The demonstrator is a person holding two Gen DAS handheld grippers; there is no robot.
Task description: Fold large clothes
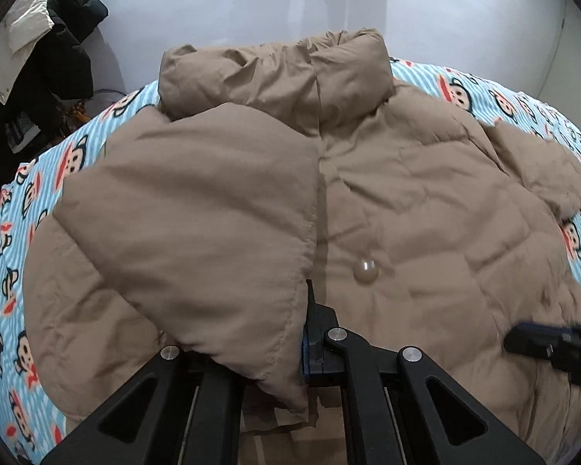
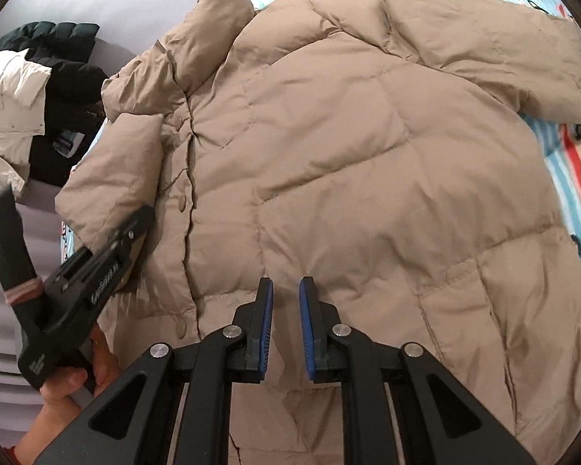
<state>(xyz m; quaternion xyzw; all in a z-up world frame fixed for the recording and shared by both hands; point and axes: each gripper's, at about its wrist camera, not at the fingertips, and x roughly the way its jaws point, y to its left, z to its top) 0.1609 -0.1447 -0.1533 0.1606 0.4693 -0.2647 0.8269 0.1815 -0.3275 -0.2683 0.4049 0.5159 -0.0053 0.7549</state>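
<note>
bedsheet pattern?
Light blue stripes with cartoon monkey faces on the bedsheet; clearest in left wrist view.

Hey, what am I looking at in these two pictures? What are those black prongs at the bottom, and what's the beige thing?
No robot here: a person holds a two-fingered clamping tool in each hand, each with a camera looking along its fingers. The left wrist view shows the left tool pinching a sleeve, laid across a beige padded jacket. The right wrist view shows the right tool, pads apart and holding nothing, above the jacket; a hand grips the left tool there. The jacket lies on a monkey-print sheet.
</note>
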